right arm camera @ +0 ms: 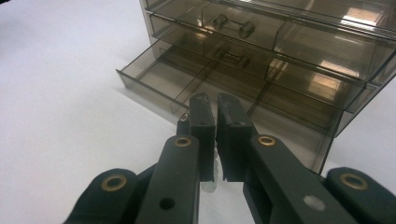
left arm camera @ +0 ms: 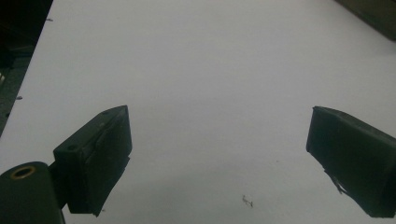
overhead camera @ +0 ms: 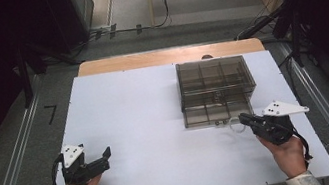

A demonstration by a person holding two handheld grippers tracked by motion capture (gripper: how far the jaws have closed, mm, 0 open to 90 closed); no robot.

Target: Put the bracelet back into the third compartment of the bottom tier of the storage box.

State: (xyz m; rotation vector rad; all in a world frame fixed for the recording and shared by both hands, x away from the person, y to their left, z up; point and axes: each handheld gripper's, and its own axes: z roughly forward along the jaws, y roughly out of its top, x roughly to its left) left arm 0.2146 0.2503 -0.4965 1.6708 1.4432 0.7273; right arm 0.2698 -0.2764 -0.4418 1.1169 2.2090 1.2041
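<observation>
A white table [overhead camera: 157,124] carries a smoky clear drawer box [overhead camera: 215,84] on its far right part, with its bottom drawer [right arm camera: 196,88] pulled out. The right gripper [right arm camera: 215,140] pinches that drawer's clear handle [right arm camera: 211,179] between closed jaws. The left gripper [overhead camera: 105,158] rests near the table's front left, jaws wide apart and empty.

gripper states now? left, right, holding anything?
left gripper: open, nothing between the jaws.
right gripper: shut on the clear handle of the bottom drawer.
</observation>
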